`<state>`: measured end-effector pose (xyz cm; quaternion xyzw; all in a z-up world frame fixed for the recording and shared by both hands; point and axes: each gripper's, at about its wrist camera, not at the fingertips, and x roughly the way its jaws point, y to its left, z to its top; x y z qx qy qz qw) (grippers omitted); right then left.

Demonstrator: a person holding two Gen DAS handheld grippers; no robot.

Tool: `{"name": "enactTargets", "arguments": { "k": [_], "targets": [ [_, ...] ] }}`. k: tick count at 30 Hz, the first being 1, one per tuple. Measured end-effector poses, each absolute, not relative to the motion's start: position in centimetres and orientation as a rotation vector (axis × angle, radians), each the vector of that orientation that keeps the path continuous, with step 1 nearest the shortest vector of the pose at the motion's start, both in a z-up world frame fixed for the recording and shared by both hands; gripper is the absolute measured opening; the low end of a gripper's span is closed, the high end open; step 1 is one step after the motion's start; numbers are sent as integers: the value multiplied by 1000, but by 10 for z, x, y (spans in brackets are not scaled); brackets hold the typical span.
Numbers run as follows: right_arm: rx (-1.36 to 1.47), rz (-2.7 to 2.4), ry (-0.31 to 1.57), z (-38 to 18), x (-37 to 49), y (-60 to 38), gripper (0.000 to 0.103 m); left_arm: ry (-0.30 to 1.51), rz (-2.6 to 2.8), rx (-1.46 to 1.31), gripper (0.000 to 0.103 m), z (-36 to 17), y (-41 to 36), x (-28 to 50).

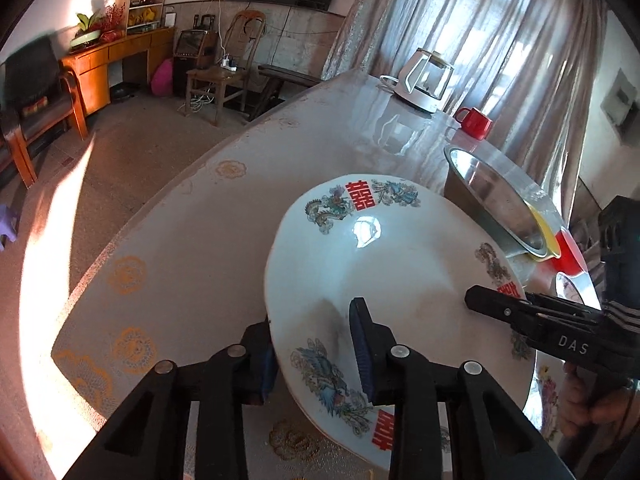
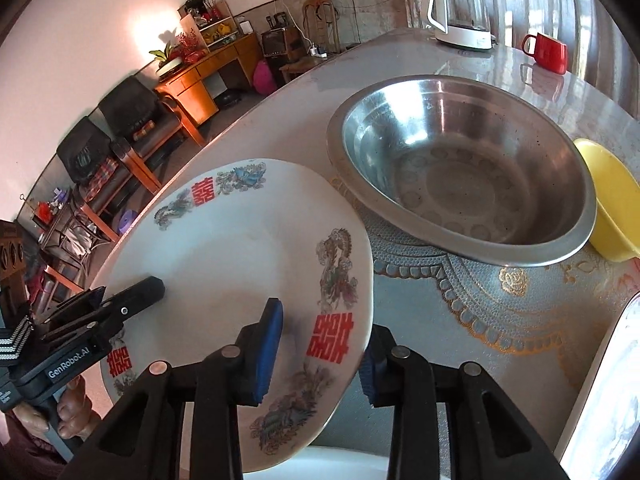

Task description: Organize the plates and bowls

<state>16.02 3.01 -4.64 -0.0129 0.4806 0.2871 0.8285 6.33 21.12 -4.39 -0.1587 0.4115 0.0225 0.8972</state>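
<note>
Now the big white plate [image 1: 400,280] sits between the fingers of both grippers, tilted above the table [image 1: 180,260]. It has red signs and painted birds around its rim.

The left gripper [image 1: 316,354] has one finger on each side of the plate's near edge. The blue pad [image 1: 362,348] of one finger lies on the plate's top face, and the other finger is under the rim. The fingers are only a little apart, and they look clamped on the plate.

The right gripper [image 2: 320,354] holds the other side of the same plate [image 2: 240,248]. One blue pad [image 2: 266,350] rests on the top face and the other finger is behind the rim. These fingers are also a little apart, with the plate's edge pinched between them.

Past the right fingers, just beyond the plate, a shiny metal bowl [image 2: 460,168] stands on the table. A yellow bowl [image 2: 612,200] touches its far side. Farther off stand a red cup [image 2: 548,52] and a glass kettle [image 2: 460,12], well apart from the fingers.
</note>
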Motion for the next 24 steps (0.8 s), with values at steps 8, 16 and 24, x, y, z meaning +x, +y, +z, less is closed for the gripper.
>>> {"name": "enactTargets", "arguments": {
  "k": [8, 16, 24],
  "targets": [
    [-7, 663, 970, -41, 157, 27, 34, 790, 29, -294, 33, -24, 208, 50],
    [-15, 683, 943, -37, 141, 24, 33, 765, 9, -278, 33, -17, 206, 35],
    [9, 684, 842, -14, 118, 5, 32, 681, -32, -235, 34, 9, 191, 15]
  ]
}}
